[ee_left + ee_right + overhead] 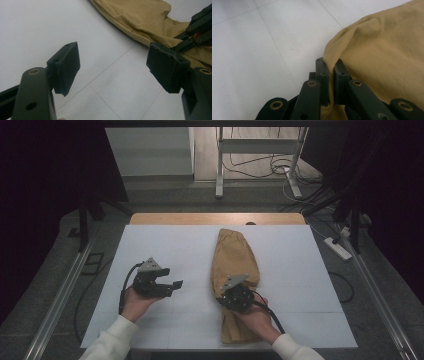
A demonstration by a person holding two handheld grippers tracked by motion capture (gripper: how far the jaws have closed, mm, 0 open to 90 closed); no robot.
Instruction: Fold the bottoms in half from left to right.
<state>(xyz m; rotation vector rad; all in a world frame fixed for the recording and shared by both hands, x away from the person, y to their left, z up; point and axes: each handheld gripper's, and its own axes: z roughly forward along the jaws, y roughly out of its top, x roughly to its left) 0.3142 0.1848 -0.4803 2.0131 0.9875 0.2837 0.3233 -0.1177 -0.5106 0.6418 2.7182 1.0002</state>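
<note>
A mustard-yellow cloth (234, 265) lies folded lengthwise on the white table top (175, 245), running from the far middle toward the near edge. My right gripper (226, 296) rests over its near half and is shut on the cloth's left edge; in the right gripper view the two jaws pinch a fold of the cloth (372, 50) at my right gripper (331, 72). My left gripper (176, 286) is held left of the cloth, open with nothing between its jaws. In the left gripper view my left gripper (113, 66) stands wide over bare table, with the cloth (140, 17) beyond.
The white top ends at a wooden strip (215, 218) at the far side. Metal rails (60, 290) run along both sides of the table. A desk frame (260, 160) and cables stand on the floor behind, with a power strip (339, 248) at the right.
</note>
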